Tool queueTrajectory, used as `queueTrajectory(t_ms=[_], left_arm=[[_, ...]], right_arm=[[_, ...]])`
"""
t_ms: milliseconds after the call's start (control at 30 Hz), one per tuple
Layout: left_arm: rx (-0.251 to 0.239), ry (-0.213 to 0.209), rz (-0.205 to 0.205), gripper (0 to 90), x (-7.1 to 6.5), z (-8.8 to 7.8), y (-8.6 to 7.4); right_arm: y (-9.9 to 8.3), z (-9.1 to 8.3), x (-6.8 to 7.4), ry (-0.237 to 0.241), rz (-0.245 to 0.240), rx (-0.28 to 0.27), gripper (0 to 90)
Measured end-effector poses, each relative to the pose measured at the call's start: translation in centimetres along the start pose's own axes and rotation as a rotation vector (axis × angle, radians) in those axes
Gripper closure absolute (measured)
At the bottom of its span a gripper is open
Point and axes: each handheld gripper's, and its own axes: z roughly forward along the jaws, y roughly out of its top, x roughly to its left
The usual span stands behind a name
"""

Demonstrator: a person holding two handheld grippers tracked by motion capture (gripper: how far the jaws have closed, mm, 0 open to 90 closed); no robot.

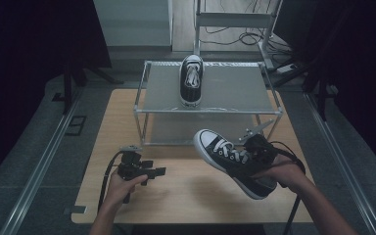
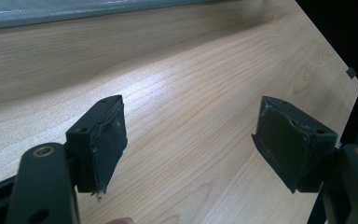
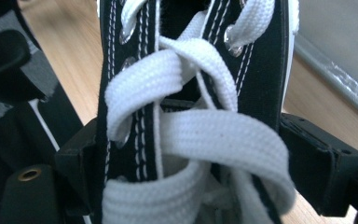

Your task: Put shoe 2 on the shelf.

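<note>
Just in front of the metal rack (image 1: 208,110), above the wooden table (image 1: 176,196), the right gripper (image 1: 257,147) holds a black sneaker (image 1: 232,164) off the surface. The shoe is tilted, its white toe cap pointing toward the rack and to the left, its heel hanging nearer the person. In the right gripper view the jaws are clamped on the sneaker's (image 3: 191,93) laced upper, one black pad pressed against each side, with the white laces (image 3: 205,135) crossing between them.

On the rack's top shelf stands a second black sneaker (image 1: 192,81), flat on its sole, well apart from the held one; its toe faces the person.

To the left of the rack's front edge, nearer the person, the left gripper (image 1: 149,171) rests low over the table in the person's left hand (image 1: 122,186), pointing to the right. In the left gripper view its jaws stand apart with nothing between them, only bare wood grain (image 2: 186,116) showing past the two pads (image 2: 105,140), and the rack's grey base running along the top edge.
</note>
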Motion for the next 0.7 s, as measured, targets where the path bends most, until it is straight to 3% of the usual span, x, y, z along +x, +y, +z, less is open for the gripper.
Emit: queueTrajectory(t_ms=[700], left_arm=[[-0.001,-0.007,-0.013,24.8,0.3,0.1,0.0]], right_arm=[[2.9,-4.2,-1.8,-0.033,0.103,-0.107,16.5]])
